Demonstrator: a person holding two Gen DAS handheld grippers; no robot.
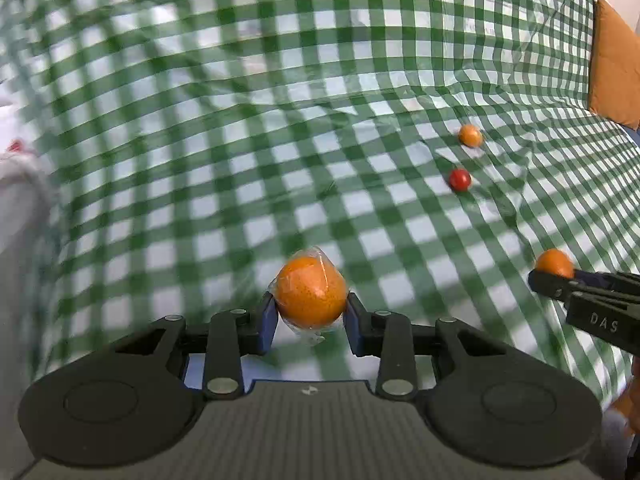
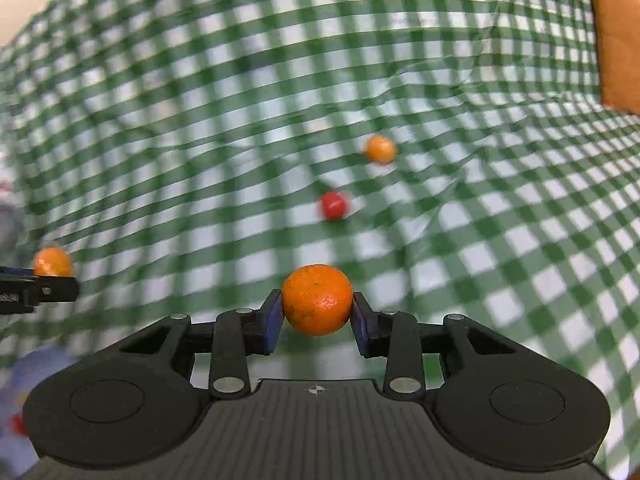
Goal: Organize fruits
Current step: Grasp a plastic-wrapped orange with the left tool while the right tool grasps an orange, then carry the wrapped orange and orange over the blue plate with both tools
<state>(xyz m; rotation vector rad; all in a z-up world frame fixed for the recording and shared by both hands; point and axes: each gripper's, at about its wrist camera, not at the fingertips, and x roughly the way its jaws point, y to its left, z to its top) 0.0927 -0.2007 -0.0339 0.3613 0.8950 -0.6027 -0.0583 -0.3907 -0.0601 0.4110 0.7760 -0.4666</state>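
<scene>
My left gripper (image 1: 311,312) is shut on an orange wrapped in clear film (image 1: 311,292) and holds it above the green checked cloth (image 1: 200,160). My right gripper (image 2: 317,316) is shut on a bare orange (image 2: 317,300). Each gripper shows in the other's view: the right one with its orange (image 1: 554,263) at the right edge, the left one with its orange (image 2: 51,262) at the left edge. A small orange fruit (image 1: 470,135) (image 2: 381,149) and a small red fruit (image 1: 460,179) (image 2: 333,205) lie on the cloth ahead.
An orange-brown cushion (image 1: 612,72) (image 2: 616,40) lies at the cloth's far right edge. A blurred white object (image 1: 20,184) stands at the left. A blurred bluish thing with a red spot (image 2: 20,412) sits at the lower left of the right wrist view.
</scene>
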